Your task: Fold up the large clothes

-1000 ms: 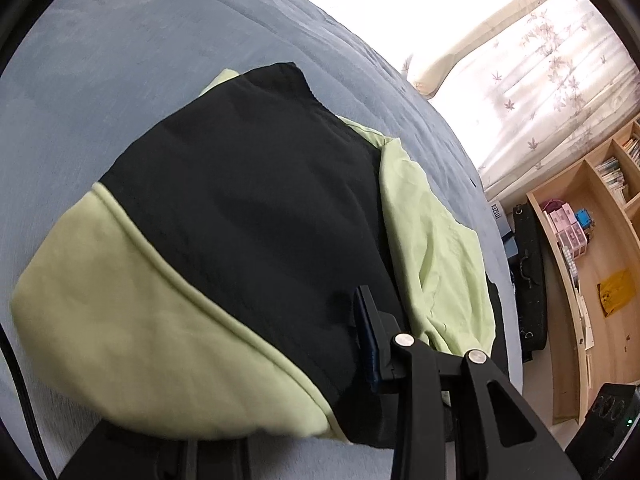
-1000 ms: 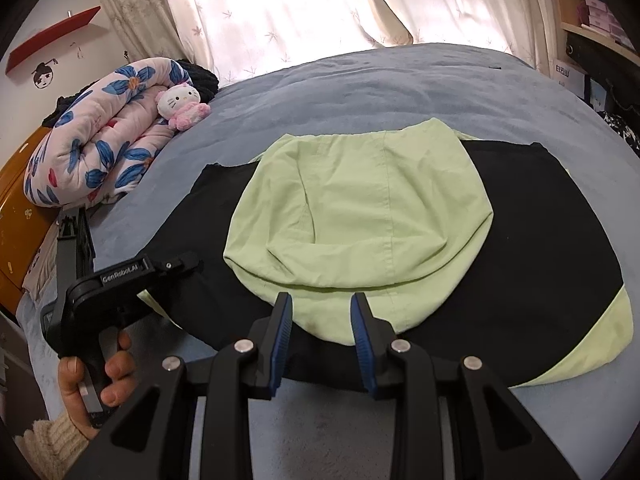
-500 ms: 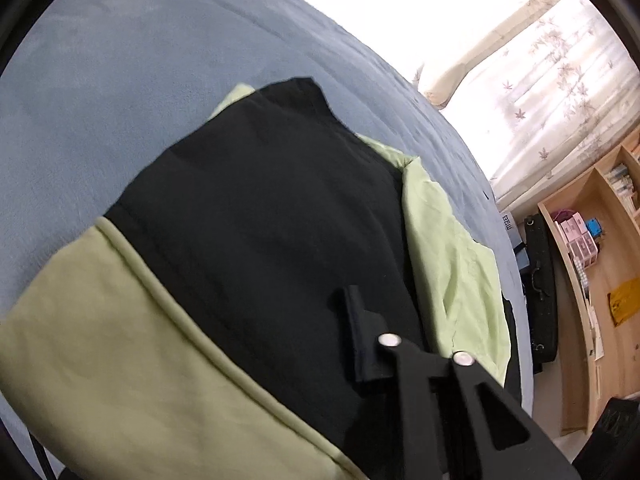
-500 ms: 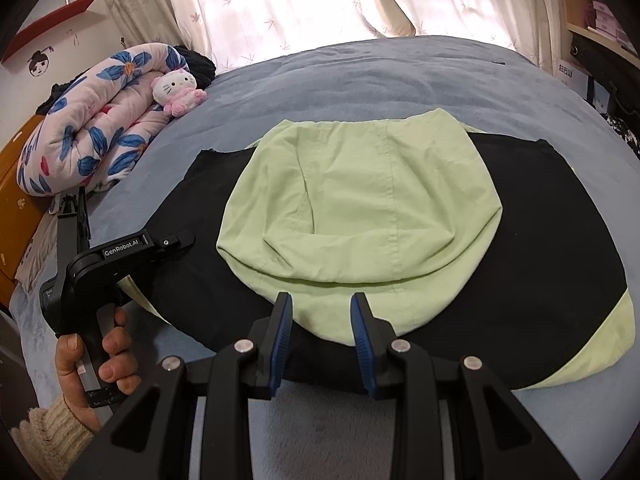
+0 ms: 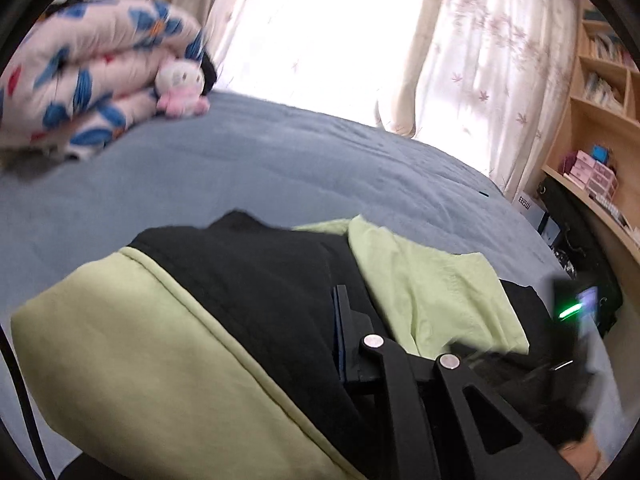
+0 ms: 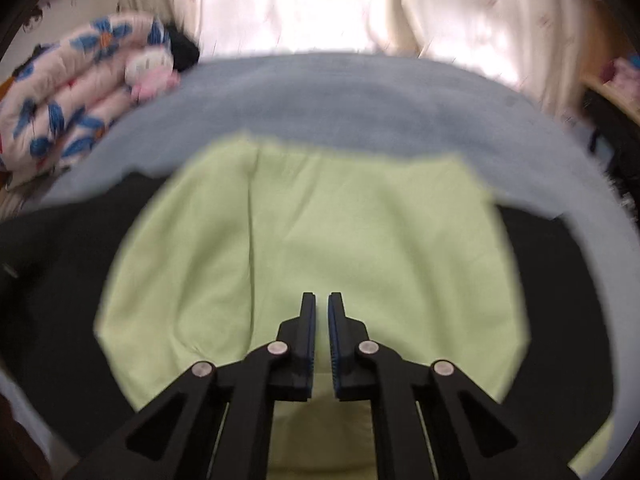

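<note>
A large black and light-green garment lies on the blue bed. In the left wrist view its black sleeve [image 5: 256,280] with a green cuff [image 5: 132,344] is draped over my left gripper [image 5: 338,332]; only one finger shows, the rest is hidden by cloth. In the right wrist view the green hood [image 6: 312,240] lies on the black body [image 6: 52,280]. My right gripper [image 6: 321,320] is over the hood, jaws nearly together, holding nothing visible. My right gripper also shows blurred in the left wrist view [image 5: 576,312].
A rolled floral quilt [image 5: 80,80] and a pink plush toy [image 5: 180,88] lie at the bed's far left. Curtains [image 5: 480,60] hang behind the blue bed [image 5: 280,160]. Wooden shelves [image 5: 600,100] and a black bag [image 5: 572,216] stand at the right.
My left gripper has lifted and swung with the sleeve, so its view now faces the window. My right gripper has moved forward over the hood and its jaws have closed to a narrow gap.
</note>
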`<state>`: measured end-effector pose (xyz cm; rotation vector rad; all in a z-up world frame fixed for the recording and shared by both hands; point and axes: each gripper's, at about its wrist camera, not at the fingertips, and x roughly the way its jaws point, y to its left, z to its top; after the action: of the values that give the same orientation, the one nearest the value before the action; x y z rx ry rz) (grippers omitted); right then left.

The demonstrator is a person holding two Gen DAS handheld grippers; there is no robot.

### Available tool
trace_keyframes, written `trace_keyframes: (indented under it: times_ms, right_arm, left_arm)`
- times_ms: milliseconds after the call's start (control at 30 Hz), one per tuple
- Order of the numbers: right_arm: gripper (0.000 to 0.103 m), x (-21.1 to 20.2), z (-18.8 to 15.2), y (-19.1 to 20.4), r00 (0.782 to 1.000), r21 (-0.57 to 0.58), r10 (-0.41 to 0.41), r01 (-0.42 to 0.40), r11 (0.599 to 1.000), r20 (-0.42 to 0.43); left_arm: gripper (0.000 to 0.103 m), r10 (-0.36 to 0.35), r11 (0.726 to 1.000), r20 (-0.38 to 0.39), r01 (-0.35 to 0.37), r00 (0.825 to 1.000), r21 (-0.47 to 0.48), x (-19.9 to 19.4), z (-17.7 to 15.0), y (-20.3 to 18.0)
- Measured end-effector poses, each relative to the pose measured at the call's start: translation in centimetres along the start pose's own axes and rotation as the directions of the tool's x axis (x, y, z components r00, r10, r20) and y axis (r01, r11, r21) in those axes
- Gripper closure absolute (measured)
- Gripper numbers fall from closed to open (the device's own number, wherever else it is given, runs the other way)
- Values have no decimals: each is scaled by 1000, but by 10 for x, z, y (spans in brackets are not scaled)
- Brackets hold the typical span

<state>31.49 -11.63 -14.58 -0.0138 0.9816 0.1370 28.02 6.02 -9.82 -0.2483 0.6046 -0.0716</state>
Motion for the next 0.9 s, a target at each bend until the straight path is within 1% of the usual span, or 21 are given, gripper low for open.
trace_keyframes:
  times_ms: [33, 100, 133, 200, 267, 300, 367, 400, 433, 467, 500, 533, 567, 600, 633, 667, 733, 767, 833, 900]
  right_arm:
    - [97, 2, -5, 0, 1000, -2, 0, 0, 1000, 12]
    - [97, 0, -11, 0, 1000, -6, 6, -6, 1000, 17]
    - [97, -2, -13, -3, 999, 14, 31, -31, 999, 12]
    - [97, -7, -20, -15, 994, 88, 113, -113, 990, 11]
    - [97, -11, -28, -29, 980, 175, 196, -196, 965, 16]
    - [97, -13, -36, -39, 967, 242, 255, -253, 937, 23]
    - [97, -17, -46, -51, 943, 323, 332, -323, 890, 28]
    - [97, -23, -54, -63, 922, 384, 387, -369, 846, 33]
    - [97, -29, -60, -74, 905, 430, 424, -399, 810, 41]
    - [97, -36, -66, -84, 894, 466, 445, -415, 781, 51]
    - [97, -50, -76, -102, 894, 514, 442, -416, 751, 78]
    - [97, -64, -85, -119, 908, 539, 409, -393, 745, 96]
    - [97, -84, -96, -140, 943, 566, 318, -315, 762, 97]
    - [97, -97, -104, -155, 966, 584, 240, -249, 773, 94]
    - [97, -112, -114, -172, 985, 601, 147, -171, 781, 89]
    - [97, -126, -124, -190, 997, 617, 43, -76, 783, 67]
    - [96, -138, -137, -212, 997, 630, -79, 54, 775, 12]
    - [95, -143, -145, -224, 993, 638, -117, 94, 764, -6]
    - [95, -146, -155, -235, 993, 654, -121, 100, 750, -12]
    - [95, -147, -164, -240, 994, 661, -106, 92, 745, -19]
  left_arm:
    - [97, -4, 1000, -2, 4, 1000, 9, 1, 2, -5]
    - [97, 18, 999, 14, -19, 1000, 39, 1, 9, -20]
    - [97, 18, 998, 25, -20, 1000, 54, -3, 11, -29]
    - [97, 7, 996, 44, -11, 999, 86, -4, 19, -48]
    - [97, -25, 990, 56, 18, 998, 137, -6, 29, -78]
    - [97, -43, 986, 59, 33, 997, 162, -7, 33, -94]
    - [97, -92, 967, 58, 76, 994, 242, -9, 37, -132]
    - [97, -111, 954, 60, 89, 992, 287, -9, 35, -151]
    - [97, -130, 933, 55, 103, 990, 346, -8, 31, -174]
    - [97, -144, 905, 43, 114, 989, 409, -6, 25, -197]
    - [97, -157, 872, 23, 128, 987, 472, -3, 16, -218]
    - [96, -165, 843, 0, 140, 986, 519, 0, 7, -234]
    - [96, -170, 803, -32, 157, 985, 575, 4, -6, -252]
    - [96, -170, 760, -71, 177, 983, 625, 9, -21, -268]
    - [96, -170, 730, -96, 191, 981, 656, 12, -33, -278]
    - [96, -165, 694, -128, 207, 978, 689, 15, -48, -290]
    - [95, -144, 643, -193, 240, 971, 727, 25, -74, -305]
    - [94, -126, 624, -229, 257, 965, 738, 31, -85, -310]
    - [93, -95, 603, -288, 285, 953, 745, 46, -105, -316]
    - [92, -57, 596, -327, 295, 943, 747, 58, -120, -319]
